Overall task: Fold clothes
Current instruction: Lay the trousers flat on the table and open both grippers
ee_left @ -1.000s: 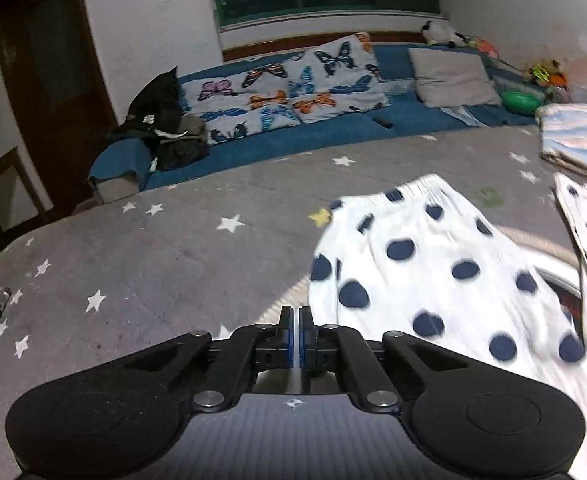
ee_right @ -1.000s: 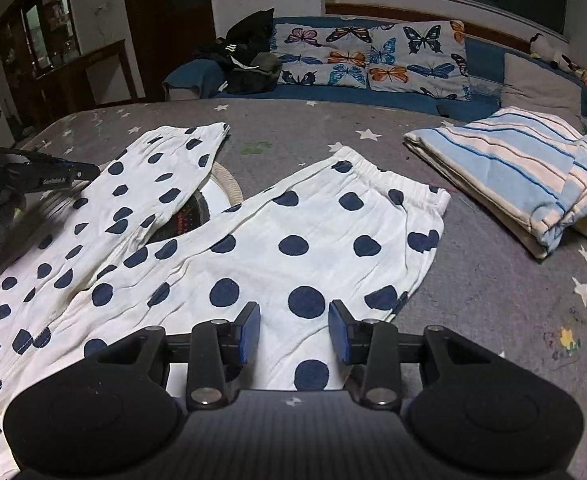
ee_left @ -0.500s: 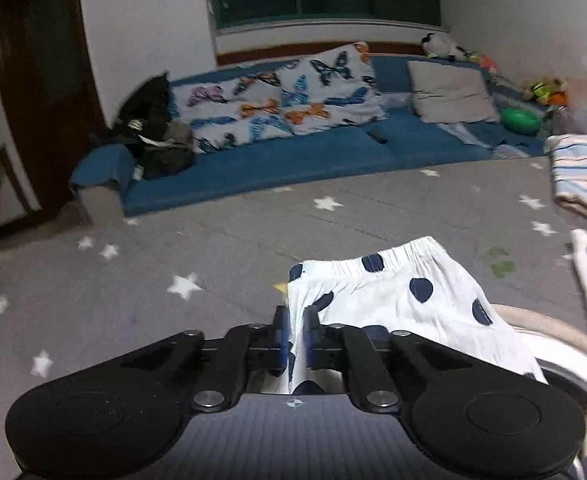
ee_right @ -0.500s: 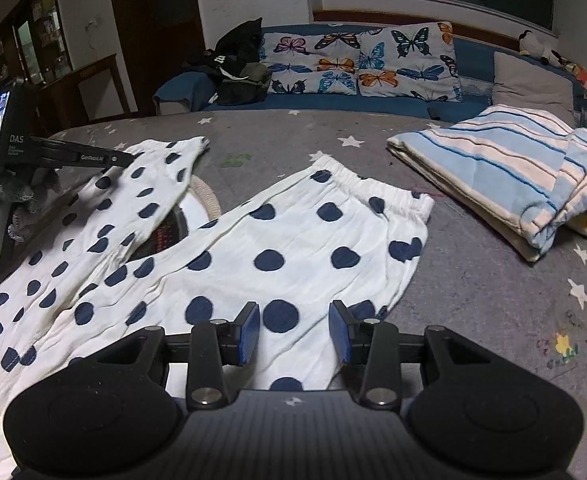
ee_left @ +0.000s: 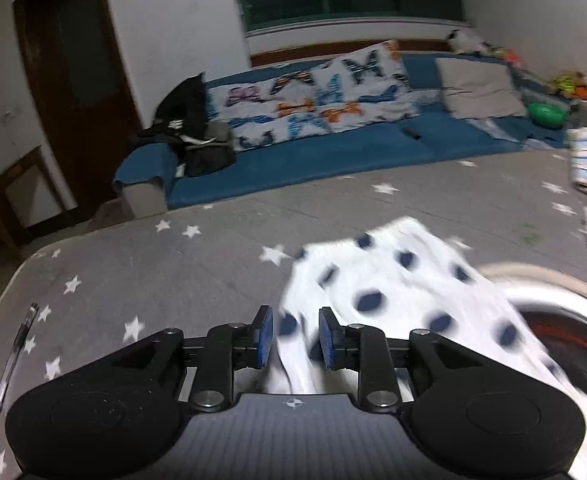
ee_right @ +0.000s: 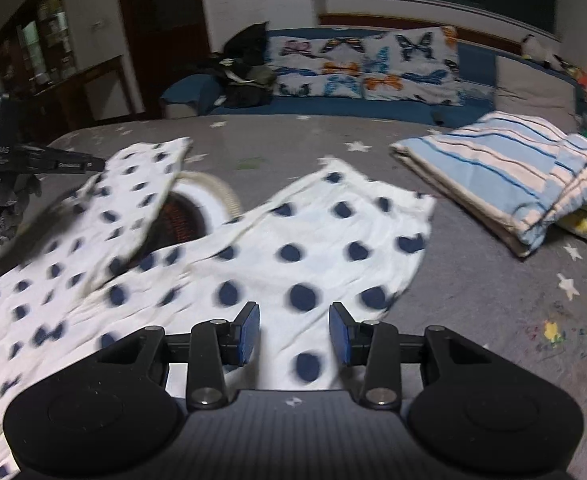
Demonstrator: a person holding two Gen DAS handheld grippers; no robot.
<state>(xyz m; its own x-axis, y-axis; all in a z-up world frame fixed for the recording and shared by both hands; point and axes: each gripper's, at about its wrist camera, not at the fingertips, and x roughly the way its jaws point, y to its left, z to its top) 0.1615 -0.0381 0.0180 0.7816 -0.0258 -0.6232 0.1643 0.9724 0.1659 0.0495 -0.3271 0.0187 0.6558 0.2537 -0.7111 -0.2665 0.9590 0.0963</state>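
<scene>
White trousers with dark blue dots point(ee_right: 313, 248) lie spread on the grey star-print cover point(ee_left: 153, 272), legs pointing away. In the left wrist view one leg point(ee_left: 393, 280) runs from between the fingers toward the far right. My left gripper point(ee_left: 294, 336) has its jaws opening; a fold of that leg sits loosely in the gap and the pads do not press it. My right gripper point(ee_right: 294, 334) hovers open over the other leg's near part, cloth below the gap, nothing pinched. The left gripper's fingers point(ee_right: 53, 164) show at the left edge of the right wrist view.
A round basket-like object point(ee_right: 205, 208) lies half under the trousers between the legs. A folded striped blanket point(ee_right: 505, 176) sits at the right. A pen point(ee_left: 15, 354) lies near the cover's left edge. Behind is a blue sofa point(ee_left: 333, 152) with butterfly cushions and dark bags.
The left jaws, shut on the trouser leg's edge half a second ago, have parted. Both views shifted slightly and are blurred; the right jaws keep the same gap.
</scene>
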